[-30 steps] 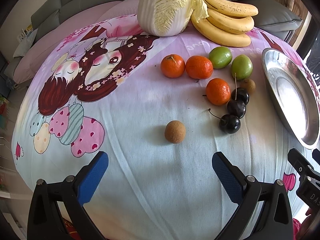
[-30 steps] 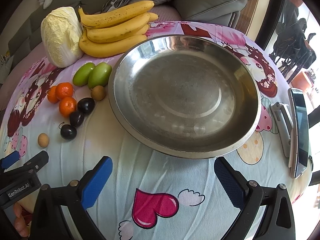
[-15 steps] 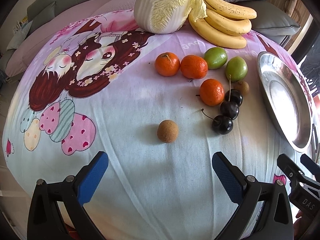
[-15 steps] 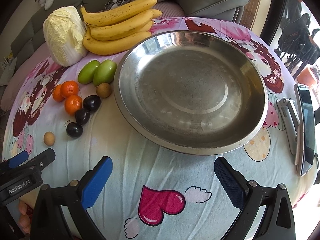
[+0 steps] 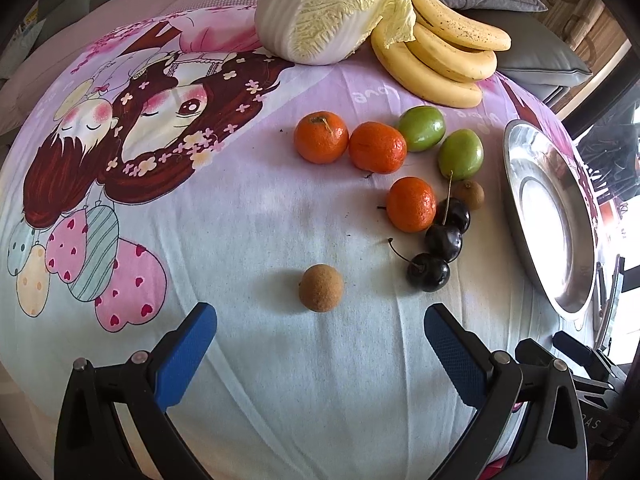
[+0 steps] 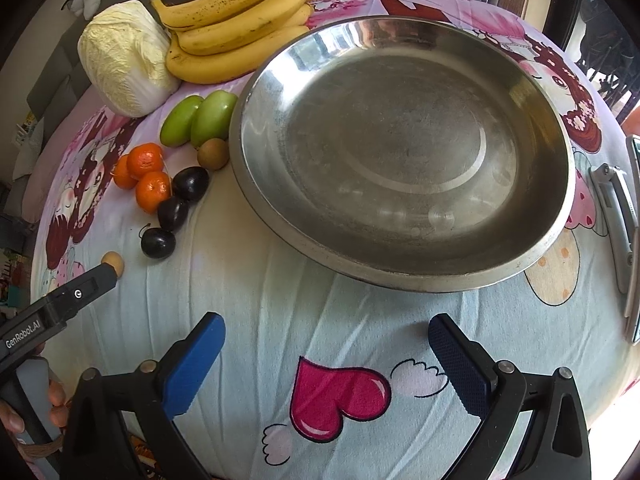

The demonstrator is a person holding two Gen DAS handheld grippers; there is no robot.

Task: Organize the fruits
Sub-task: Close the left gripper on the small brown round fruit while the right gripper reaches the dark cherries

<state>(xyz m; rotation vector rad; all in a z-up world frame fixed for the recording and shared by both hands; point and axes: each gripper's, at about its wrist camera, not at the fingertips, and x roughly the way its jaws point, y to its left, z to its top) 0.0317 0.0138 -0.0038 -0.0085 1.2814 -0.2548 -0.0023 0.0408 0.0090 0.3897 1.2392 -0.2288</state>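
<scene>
A brown longan [image 5: 321,288] lies alone on the cartoon tablecloth, just ahead of my open left gripper [image 5: 320,344], between the lines of its blue fingers. Beyond it sit three dark cherries [image 5: 443,237], three mandarins [image 5: 377,152], two green fruits [image 5: 460,153] and a second longan [image 5: 469,194]. Bananas [image 5: 440,60] lie at the back. A wide, empty steel bowl [image 6: 400,152] fills the right wrist view, with my open right gripper [image 6: 324,356] short of its near rim. The same fruits [image 6: 176,184] lie left of the bowl.
A napa cabbage [image 5: 328,8] stands beside the bananas at the back. A phone [image 6: 634,240] and a metal clip [image 6: 614,216] lie right of the bowl. The left gripper's body [image 6: 56,308] shows at the lower left of the right wrist view. Sofa cushions lie behind the table.
My left gripper has moved forward and a little right, so the lone longan now sits closer between its fingers. The right gripper has crept nearer the bowl. Both stay open.
</scene>
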